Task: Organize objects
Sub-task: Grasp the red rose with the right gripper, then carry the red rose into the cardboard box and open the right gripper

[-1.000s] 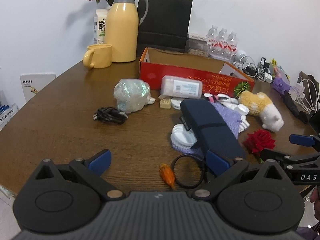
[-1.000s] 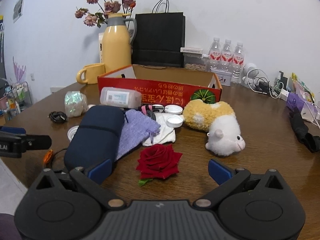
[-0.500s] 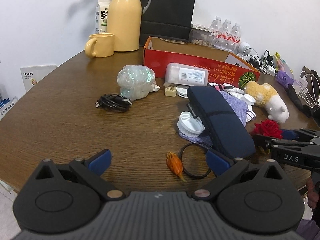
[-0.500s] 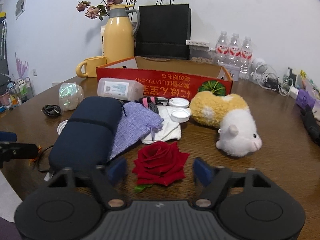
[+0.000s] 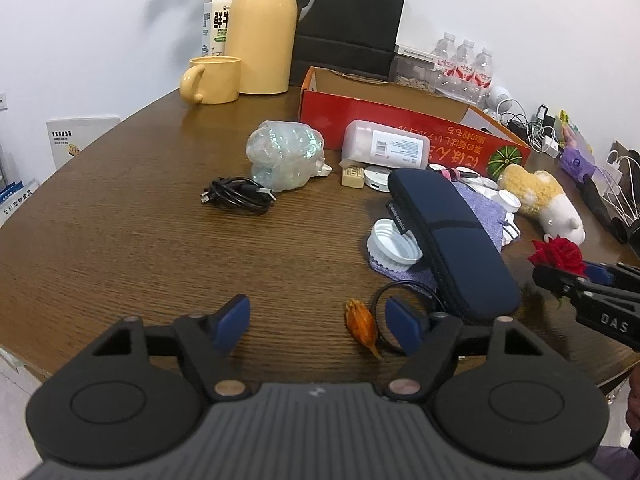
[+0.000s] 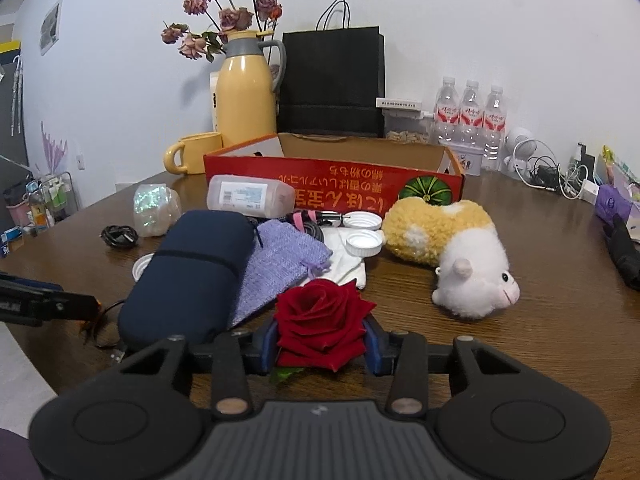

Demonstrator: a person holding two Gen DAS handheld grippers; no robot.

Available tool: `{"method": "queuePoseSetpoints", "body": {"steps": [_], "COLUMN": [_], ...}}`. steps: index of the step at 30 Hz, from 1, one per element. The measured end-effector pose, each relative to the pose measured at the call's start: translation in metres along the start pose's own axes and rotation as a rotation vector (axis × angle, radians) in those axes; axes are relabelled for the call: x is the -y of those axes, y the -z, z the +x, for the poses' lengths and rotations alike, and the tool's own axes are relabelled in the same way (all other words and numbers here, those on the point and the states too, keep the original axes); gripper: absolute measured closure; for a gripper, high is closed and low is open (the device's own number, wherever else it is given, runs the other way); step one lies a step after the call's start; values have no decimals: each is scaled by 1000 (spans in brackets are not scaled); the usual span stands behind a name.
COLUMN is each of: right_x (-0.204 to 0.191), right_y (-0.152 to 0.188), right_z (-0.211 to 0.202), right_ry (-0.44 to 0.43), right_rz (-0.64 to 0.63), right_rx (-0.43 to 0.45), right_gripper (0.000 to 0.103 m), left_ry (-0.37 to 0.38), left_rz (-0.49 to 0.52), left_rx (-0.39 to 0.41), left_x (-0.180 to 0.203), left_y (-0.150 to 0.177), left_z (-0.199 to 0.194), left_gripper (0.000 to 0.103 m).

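Note:
A red rose [image 6: 320, 316] lies on the brown table [image 6: 540, 320] between the pads of my right gripper [image 6: 320, 342]. The jaws are closing and both blue pads touch the petals. In the left wrist view the same rose [image 5: 558, 254] shows at the tip of the right gripper [image 5: 568, 280]. My left gripper [image 5: 316, 326] hangs low over the table's near edge, its jaws closing but still wide. A small orange dried bud [image 5: 362, 322] lies between its pads, close to the right one and untouched. An open red cardboard box [image 6: 332, 184] stands behind the clutter.
A navy pouch [image 5: 448, 236], a lilac bag [image 6: 280, 260], white lids [image 5: 394, 244], a black loop [image 5: 384, 300], a coiled cable [image 5: 236, 198], a shiny wrapped bundle [image 5: 286, 160] and a plush toy [image 6: 452, 248] crowd the middle. A yellow jug [image 5: 262, 28] and mug [image 5: 212, 80] stand behind.
The right gripper's jaws have closed in from wide open until they meet the rose. The left gripper's jaws have narrowed a little around the orange bud.

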State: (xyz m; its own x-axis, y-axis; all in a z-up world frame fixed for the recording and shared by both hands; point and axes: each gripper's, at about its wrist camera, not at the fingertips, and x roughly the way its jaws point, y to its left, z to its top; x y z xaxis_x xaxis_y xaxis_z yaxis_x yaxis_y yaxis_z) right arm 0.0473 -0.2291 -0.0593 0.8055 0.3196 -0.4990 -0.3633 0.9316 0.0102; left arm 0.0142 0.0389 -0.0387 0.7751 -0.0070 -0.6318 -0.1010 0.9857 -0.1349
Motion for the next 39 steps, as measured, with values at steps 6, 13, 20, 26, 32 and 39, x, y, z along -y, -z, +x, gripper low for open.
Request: {"method": "queuePoseSetpoints", "body": {"steps": [6,13,20,26,32,39], "right_x": [-2,-4,-4,-2,7,17], "right_y": [0,2,3,-5,-40,-107], "right_z": [-5,-7,-6,-3,10,43], "right_ry": [2,1,-3,-7,-2,20], "right_rz": [-10,-19,-18,-23,-30,-27], "right_rx": [11,16,13,40,125,245], "right_gripper": [63,63,63,63,63,63], "left_ry": [-22,-48,-23,17,53,68], "left_rz": [15,68,97,115,110,114], "left_rx": [10,33,47,110,258,386], "left_x": [0,3,9,13,26,59], "left_y": [1,4,4,-18,-71,-145], "left_z": [1,1,1,-2,-3,21], "left_gripper": [38,70,88,88,88,88]}}
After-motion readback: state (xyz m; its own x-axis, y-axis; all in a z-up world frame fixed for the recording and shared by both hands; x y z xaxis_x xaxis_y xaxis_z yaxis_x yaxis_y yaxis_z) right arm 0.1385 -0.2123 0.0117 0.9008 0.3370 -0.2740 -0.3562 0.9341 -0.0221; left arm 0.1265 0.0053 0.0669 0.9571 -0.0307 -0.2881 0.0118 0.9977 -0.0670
